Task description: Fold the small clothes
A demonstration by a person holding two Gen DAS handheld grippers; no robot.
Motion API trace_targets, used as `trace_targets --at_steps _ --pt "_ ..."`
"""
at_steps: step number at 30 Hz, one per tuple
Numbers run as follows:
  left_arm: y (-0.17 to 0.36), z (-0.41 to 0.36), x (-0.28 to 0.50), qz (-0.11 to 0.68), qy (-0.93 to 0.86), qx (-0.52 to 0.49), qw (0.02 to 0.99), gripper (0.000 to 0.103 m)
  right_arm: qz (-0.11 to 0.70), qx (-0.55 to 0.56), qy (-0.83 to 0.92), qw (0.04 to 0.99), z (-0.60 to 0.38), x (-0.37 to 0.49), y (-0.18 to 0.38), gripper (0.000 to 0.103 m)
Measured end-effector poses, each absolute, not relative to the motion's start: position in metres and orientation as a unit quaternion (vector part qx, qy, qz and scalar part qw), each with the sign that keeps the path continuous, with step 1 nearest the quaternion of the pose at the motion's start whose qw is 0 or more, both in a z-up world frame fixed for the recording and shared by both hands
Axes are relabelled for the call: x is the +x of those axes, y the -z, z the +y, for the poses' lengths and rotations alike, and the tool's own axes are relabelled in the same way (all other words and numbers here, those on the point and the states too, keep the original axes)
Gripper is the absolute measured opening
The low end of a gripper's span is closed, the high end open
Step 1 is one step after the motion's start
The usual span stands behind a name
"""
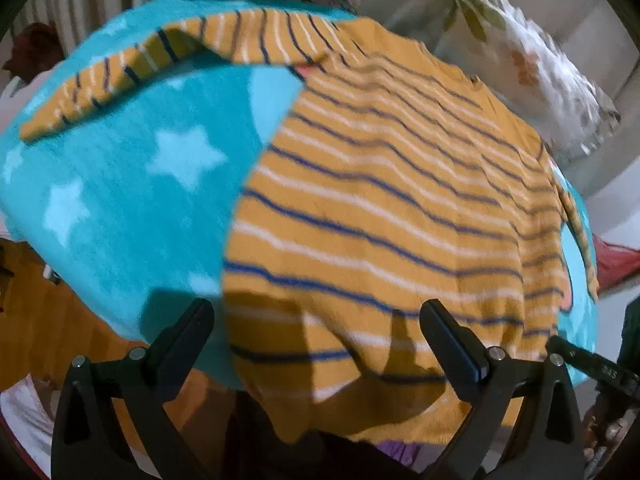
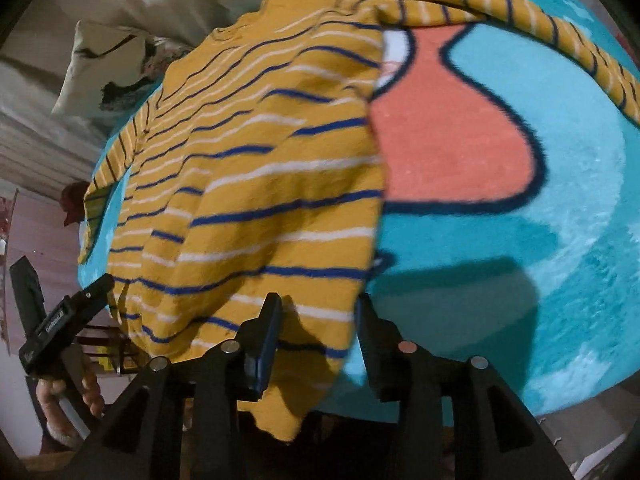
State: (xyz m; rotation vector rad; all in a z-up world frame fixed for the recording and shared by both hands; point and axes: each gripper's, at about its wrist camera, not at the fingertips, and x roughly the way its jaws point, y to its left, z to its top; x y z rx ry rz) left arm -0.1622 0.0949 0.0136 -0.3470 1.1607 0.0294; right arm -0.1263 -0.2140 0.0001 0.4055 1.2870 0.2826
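- On the teal blanket [image 1: 120, 208] with pale stars, a small yellow striped sweater [image 1: 380, 208] was laid out flat, with its bottom edge hanging over the near side.
- One long sleeve [image 1: 132, 68] was stretched out across the blanket on the left, and in the right wrist view the other sleeve [image 2: 560, 36] was seen lying across the blanket's orange and blue picture.
- The left gripper [image 1: 316, 336] was held wide apart above the bottom edge of the sweater, and nothing was gripped in it.
- The right gripper [image 2: 316, 328] was kept fairly narrow, with the sweater's bottom right corner seen between its fingers; whether the cloth was truly pinched could not be told, because the picture was blurred.
- The sweater was judged to be soft, floppy and light, so it would likely sag and bend wherever it was not held.
- It was not thought to be fragile or slippery, since the knit looked a little fuzzy.
- The best places to be grabbed were judged to be the two bottom corners, or a sleeve near its cuff, where only one thin edge would be pinched.
- A grab in the middle was judged likely to bunch the cloth into wrinkles.
- A flowered pillow [image 1: 532, 76] was seen past the far side of the blanket.
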Motion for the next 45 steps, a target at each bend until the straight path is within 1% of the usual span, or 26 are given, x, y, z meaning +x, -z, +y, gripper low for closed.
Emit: trace_targets --at_steps 2,3,4,5,6,8,10,11,13,15,18,19,20,21,23,25,26,27,29,31,36,38,40,44,45 --pt "-0.007 0.087 -0.165 0.557 0.003 -0.161 0.815 0.102 0.586 0.155 -0.133 0.784 -0.208 -0.133 -0.006 0.040" --pt "-0.006 0.082 -0.167 0.555 -0.002 -0.143 0.820 0.092 0.584 0.143 -0.133 0.788 -0.204 -0.133 -0.008 0.023" --pt "-0.007 0.080 -0.169 0.554 -0.007 -0.127 0.823 0.080 0.587 0.139 -0.138 0.786 -0.201 -0.131 -0.007 0.008" --pt "-0.010 0.078 -0.170 0.554 -0.014 -0.107 0.826 0.047 0.590 0.143 -0.141 0.782 -0.198 -0.133 -0.007 0.008" --pt "-0.013 0.080 -0.171 0.558 0.000 -0.118 0.822 0.027 0.591 0.151 -0.141 0.780 -0.201 -0.132 -0.008 0.008" --pt "-0.018 0.091 -0.177 0.564 0.010 -0.155 0.811 0.021 0.592 0.169 -0.151 0.774 -0.206 -0.136 -0.012 0.008" --pt "-0.024 0.099 -0.188 0.569 0.002 -0.167 0.806 0.009 0.596 0.175 -0.163 0.767 -0.216 -0.154 -0.017 0.008" --pt "-0.025 0.102 -0.195 0.574 -0.010 -0.161 0.803 0.007 0.602 0.158 -0.158 0.767 -0.221 -0.167 -0.018 0.008" --pt "-0.020 0.110 -0.211 0.584 -0.023 -0.161 0.795 0.007 0.614 0.131 -0.144 0.765 -0.225 -0.184 -0.013 0.007" --pt "-0.014 0.119 -0.221 0.591 -0.026 -0.179 0.786 0.007 0.630 0.146 -0.134 0.751 -0.241 -0.197 0.000 0.004" --pt "-0.015 0.133 -0.230 0.585 -0.039 -0.203 0.784 0.007 0.635 0.177 -0.132 0.740 -0.255 -0.198 0.004 0.005" --pt "-0.018 0.137 -0.231 0.580 -0.045 -0.204 0.787 0.009 0.631 0.181 -0.129 0.744 -0.260 -0.198 0.000 0.005" --pt "-0.021 0.141 -0.232 0.574 -0.049 -0.205 0.791 0.017 0.626 0.178 -0.123 0.750 -0.263 -0.198 -0.005 0.005" --pt "-0.026 0.145 -0.233 0.566 -0.053 -0.206 0.797 0.029 0.618 0.168 -0.111 0.760 -0.268 -0.197 -0.012 0.005" --pt "-0.034 0.155 -0.231 0.548 -0.064 -0.207 0.808 0.040 0.602 0.154 -0.098 0.777 -0.274 -0.196 -0.024 0.005" --pt "-0.041 0.166 -0.225 0.535 -0.068 -0.216 0.814 0.042 0.584 0.154 -0.088 0.792 -0.266 -0.185 -0.039 0.006" --pt "-0.043 0.169 -0.219 0.530 -0.071 -0.222 0.815 0.047 0.578 0.151 -0.084 0.798 -0.269 -0.182 -0.046 0.006" --pt "-0.046 0.178 -0.215 0.521 -0.078 -0.233 0.817 0.054 0.570 0.145 -0.080 0.805 -0.269 -0.177 -0.052 0.006" --pt "-0.048 0.191 -0.208 0.507 -0.087 -0.252 0.819 0.059 0.562 0.132 -0.079 0.813 -0.260 -0.164 -0.058 0.008" --pt "-0.053 0.211 -0.198 0.493 -0.097 -0.271 0.821 0.059 0.556 0.119 -0.082 0.819 -0.245 -0.154 -0.062 0.009" --pt "-0.059 0.261 -0.180 0.466 -0.109 -0.310 0.821 0.066 0.552 0.083 -0.099 0.824 -0.197 -0.128 -0.066 0.011" --pt "-0.055 0.279 -0.168 0.460 -0.106 -0.334 0.816 0.066 0.550 0.074 -0.104 0.825 -0.176 -0.119 -0.068 0.016" --pt "-0.048 0.303 -0.160 0.453 -0.099 -0.367 0.807 0.067 0.543 0.067 -0.106 0.830 -0.154 -0.109 -0.075 0.024" --pt "-0.029 0.338 -0.141 0.455 -0.097 -0.412 0.784 0.068 0.527 0.057 -0.100 0.842 -0.113 -0.090 -0.092 0.026" --pt "-0.024 0.348 -0.137 0.456 -0.093 -0.423 0.777 0.068 0.524 0.058 -0.099 0.844 -0.103 -0.086 -0.096 0.028"
